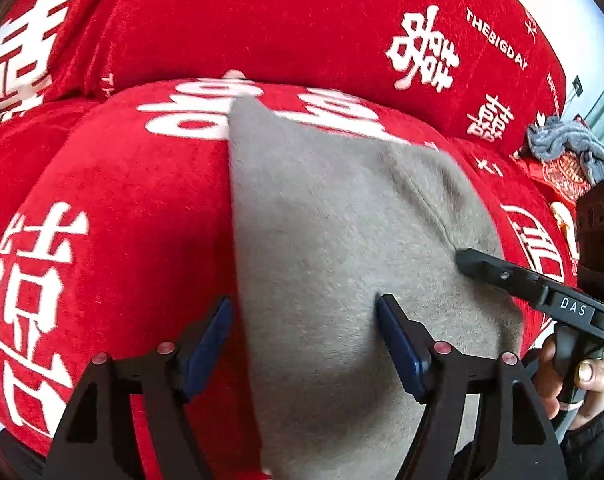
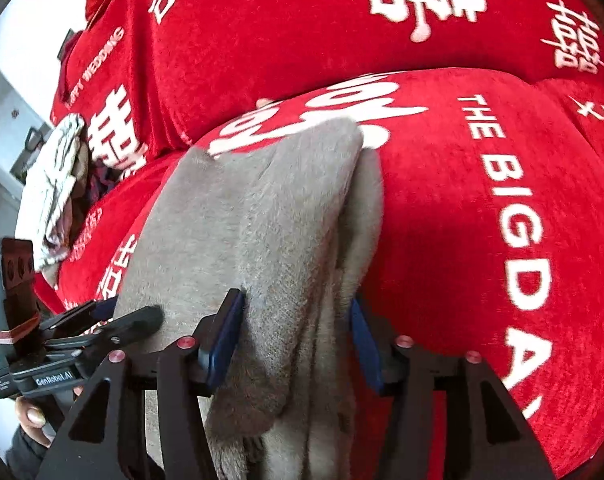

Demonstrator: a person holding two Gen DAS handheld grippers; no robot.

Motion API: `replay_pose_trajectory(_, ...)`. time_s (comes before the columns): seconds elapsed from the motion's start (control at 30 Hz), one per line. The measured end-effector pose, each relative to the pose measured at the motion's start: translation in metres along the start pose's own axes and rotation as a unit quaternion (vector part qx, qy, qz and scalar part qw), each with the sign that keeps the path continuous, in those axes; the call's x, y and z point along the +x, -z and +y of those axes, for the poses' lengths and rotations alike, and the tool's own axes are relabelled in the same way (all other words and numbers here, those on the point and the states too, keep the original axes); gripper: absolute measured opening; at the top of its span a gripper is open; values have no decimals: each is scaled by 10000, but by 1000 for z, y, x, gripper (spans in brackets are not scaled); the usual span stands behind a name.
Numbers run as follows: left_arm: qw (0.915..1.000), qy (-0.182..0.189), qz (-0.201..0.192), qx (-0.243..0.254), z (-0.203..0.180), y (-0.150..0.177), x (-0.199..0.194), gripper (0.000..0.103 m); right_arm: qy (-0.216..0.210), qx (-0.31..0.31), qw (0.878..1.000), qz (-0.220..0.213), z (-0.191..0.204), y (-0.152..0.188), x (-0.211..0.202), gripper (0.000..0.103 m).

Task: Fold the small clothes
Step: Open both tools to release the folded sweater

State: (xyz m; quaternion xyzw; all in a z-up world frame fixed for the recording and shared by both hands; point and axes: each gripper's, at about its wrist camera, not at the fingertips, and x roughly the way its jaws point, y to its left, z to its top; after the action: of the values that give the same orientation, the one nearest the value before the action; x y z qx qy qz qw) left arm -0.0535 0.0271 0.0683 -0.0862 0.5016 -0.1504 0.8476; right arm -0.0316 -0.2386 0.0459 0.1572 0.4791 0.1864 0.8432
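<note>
Two grippers work over a red cover [image 1: 149, 208] printed with white characters and English words, which fills nearly all of both views and drapes a cushioned seat and backrest. On the seat lies the grey cloth [image 1: 342, 240], a fuzzy small garment; in the left wrist view we see it spread flat with a pointed corner reaching toward the backrest, and in the right wrist view it is doubled, an upper layer [image 2: 269, 200] lying over a lower one whose edge shows along its right side. Our left gripper [image 1: 306, 340] has its fingers spread wide, the left blue pad [image 1: 207, 344] at the cloth's left edge and the right pad over the cloth itself, and we cannot tell whether either pad presses the fabric. Our right gripper [image 2: 297, 340] also has its fingers apart, one on each side of the bunched fold, the cloth passing between them, not pinched. In the left view the right gripper's black finger [image 1: 498, 270] rests its tip on the cloth near the right edge. A crumpled grey rag [image 1: 570, 144] sits well apart at the far end of the seat, beside red packets [image 1: 558, 172]
</note>
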Motion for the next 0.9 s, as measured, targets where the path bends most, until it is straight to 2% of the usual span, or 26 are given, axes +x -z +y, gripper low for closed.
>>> replay_pose_trajectory(0.07,9999,-108,-127,-18,5,-6,-6,75,437,-298,9980,-339,6,-6,-15,56)
replay_pose_trajectory(0.17,9995,-266,-152,-84,13,-24,-5,75,329,-417,9970,-560,11,-19,-26,56)
replay_pose_trajectory(0.3,9987,-501,1,-94,15,-52,15,75,7,-660,9972,-338,24,-43,-10,56)
replay_pose_trajectory(0.33,9983,-580,57,-48,14,-58,22,75,-72,-667,9976,-149,24,-50,3,56)
replay_pose_trajectory(0.4,9974,-701,159,37,14,-66,34,75,-57,-642,9979,20,23,-55,17,56)
replay_pose_trajectory(0.5,9961,-829,298,73,17,-72,50,75,215,-553,9980,193,12,-65,38,56)
replay_pose_trajectory(0.6,9960,-813,382,24,22,-74,60,75,145,-258,9991,318,-9,-70,53,56)
replay_pose_trajectory(0.7,9959,-814,401,22,23,-75,66,75,48,-203,9993,295,-14,-72,54,55)
replay_pose_trajectory(0.83,9958,-839,378,26,21,-76,62,75,275,-430,9984,242,-3,-69,41,56)
replay_pose_trajectory(0.9,9961,-823,302,38,19,-73,54,75,157,-573,9981,153,5,-63,29,56)
